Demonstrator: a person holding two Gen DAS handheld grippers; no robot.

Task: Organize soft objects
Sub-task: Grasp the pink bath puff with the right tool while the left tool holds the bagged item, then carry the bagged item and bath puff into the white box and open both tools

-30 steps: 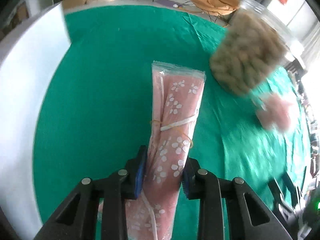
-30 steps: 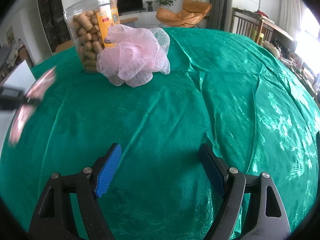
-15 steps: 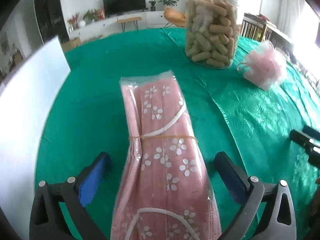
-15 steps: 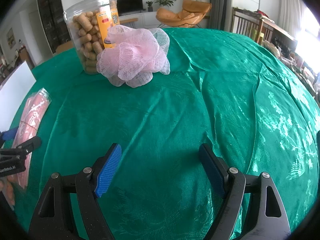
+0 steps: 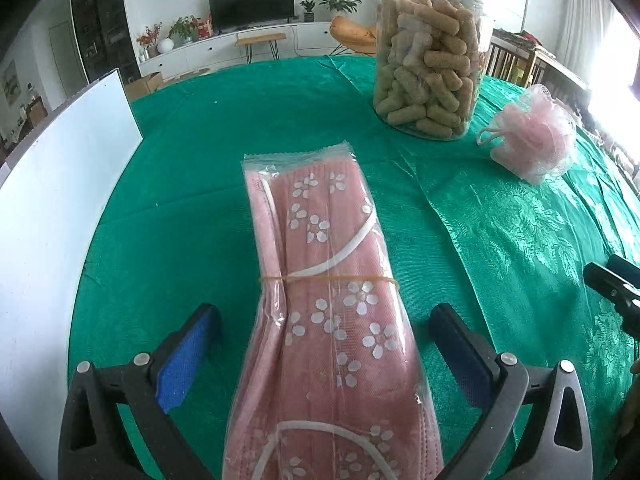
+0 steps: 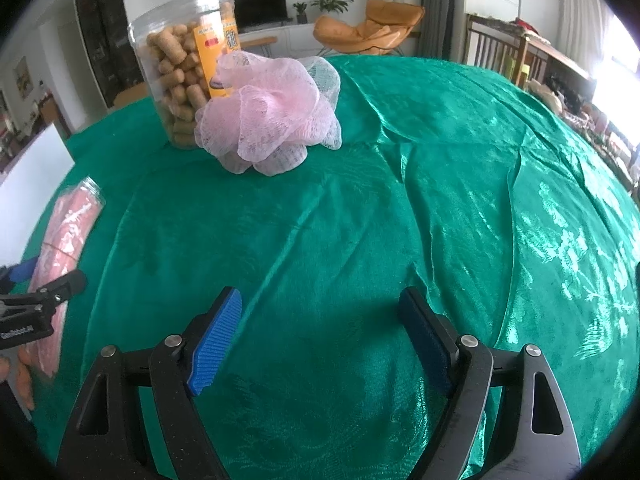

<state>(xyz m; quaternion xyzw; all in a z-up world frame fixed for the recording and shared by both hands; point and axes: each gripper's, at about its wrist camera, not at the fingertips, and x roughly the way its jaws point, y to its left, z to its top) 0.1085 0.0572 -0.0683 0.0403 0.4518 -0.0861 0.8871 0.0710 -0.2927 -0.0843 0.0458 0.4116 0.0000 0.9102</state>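
A pink flowered pack of face masks (image 5: 328, 304) in clear wrap lies flat on the green tablecloth (image 5: 192, 184). My left gripper (image 5: 320, 344) is open with its fingers on either side of the pack, not touching it. The pack also shows at the left edge of the right wrist view (image 6: 66, 232). A pink mesh bath puff (image 6: 272, 120) rests on the cloth further back, in front of the jar; it also shows in the left wrist view (image 5: 532, 140). My right gripper (image 6: 320, 340) is open and empty above bare cloth.
A clear jar of tan snack sticks (image 5: 428, 56) stands behind the puff, also in the right wrist view (image 6: 180, 72). A white board (image 5: 52, 216) borders the left side of the cloth. The tip of the right gripper (image 5: 612, 284) shows at the right edge.
My left gripper has opened and let go of the mask pack, which now lies flat on the cloth. The right gripper has not moved.
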